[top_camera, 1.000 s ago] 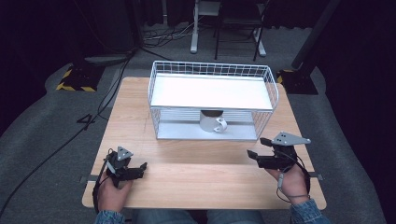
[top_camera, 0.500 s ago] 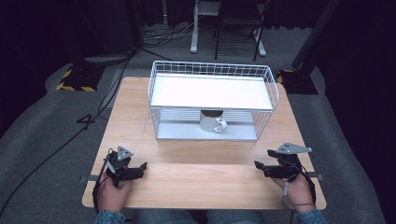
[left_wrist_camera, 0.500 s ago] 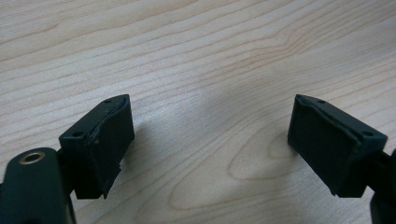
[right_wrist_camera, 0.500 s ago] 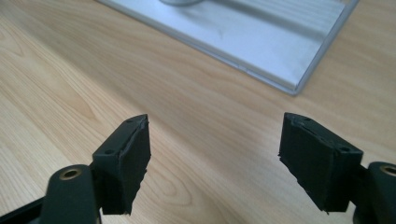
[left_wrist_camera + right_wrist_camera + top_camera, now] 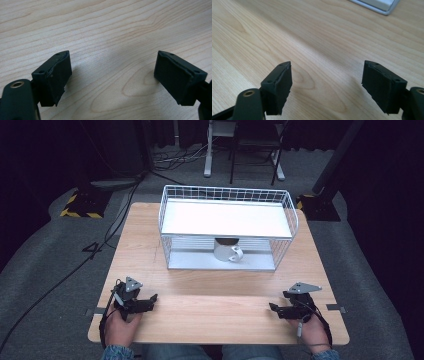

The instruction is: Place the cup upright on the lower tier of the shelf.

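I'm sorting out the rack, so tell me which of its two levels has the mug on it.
The lower shelf of the white wire rack holds the grey mug, handle toward the table's front. The upper shelf is bare and white.

Grey carpet floor [image 5: 60, 255], dark bkgd, chair legs [image 5: 260, 165] behind wood table [image 5: 145, 230].

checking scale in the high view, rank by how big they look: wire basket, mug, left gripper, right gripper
1. wire basket, by far the largest
2. left gripper and right gripper, which look alike
3. mug, partly hidden under the shelf and farther from the camera, so unsure
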`<state>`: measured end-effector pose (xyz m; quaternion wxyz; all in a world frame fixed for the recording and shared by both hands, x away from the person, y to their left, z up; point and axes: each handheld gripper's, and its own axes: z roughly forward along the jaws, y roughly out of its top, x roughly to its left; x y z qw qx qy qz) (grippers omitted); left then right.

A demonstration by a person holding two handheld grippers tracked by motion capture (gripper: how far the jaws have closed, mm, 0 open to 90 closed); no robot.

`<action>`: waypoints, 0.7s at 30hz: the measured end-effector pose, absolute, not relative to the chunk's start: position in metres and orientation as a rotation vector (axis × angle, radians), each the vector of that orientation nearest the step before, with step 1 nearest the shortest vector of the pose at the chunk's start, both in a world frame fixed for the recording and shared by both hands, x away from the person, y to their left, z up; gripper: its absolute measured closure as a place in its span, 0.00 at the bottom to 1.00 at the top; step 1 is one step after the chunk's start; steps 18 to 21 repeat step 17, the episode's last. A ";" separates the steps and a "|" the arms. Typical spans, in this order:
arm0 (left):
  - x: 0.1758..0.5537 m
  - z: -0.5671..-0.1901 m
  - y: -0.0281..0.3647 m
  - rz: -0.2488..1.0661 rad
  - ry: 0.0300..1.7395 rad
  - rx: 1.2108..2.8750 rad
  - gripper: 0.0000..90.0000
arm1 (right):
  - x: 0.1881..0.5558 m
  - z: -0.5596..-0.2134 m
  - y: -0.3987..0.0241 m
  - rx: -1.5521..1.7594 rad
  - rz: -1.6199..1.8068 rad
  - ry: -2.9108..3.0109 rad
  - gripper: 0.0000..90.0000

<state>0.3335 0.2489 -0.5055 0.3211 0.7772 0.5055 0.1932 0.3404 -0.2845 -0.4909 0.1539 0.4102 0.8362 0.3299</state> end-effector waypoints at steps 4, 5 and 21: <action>0.333 -0.506 0.249 0.507 1.328 2.042 0.17 | 0.337 -0.494 -0.281 1.133 0.915 2.391 0.27; 0.333 -0.506 0.249 0.507 1.328 2.042 0.17 | 0.337 -0.495 -0.280 1.130 0.913 2.392 0.26; 0.333 -0.506 0.249 0.508 1.329 2.041 0.17 | 0.334 -0.506 -0.279 1.158 1.009 2.313 0.14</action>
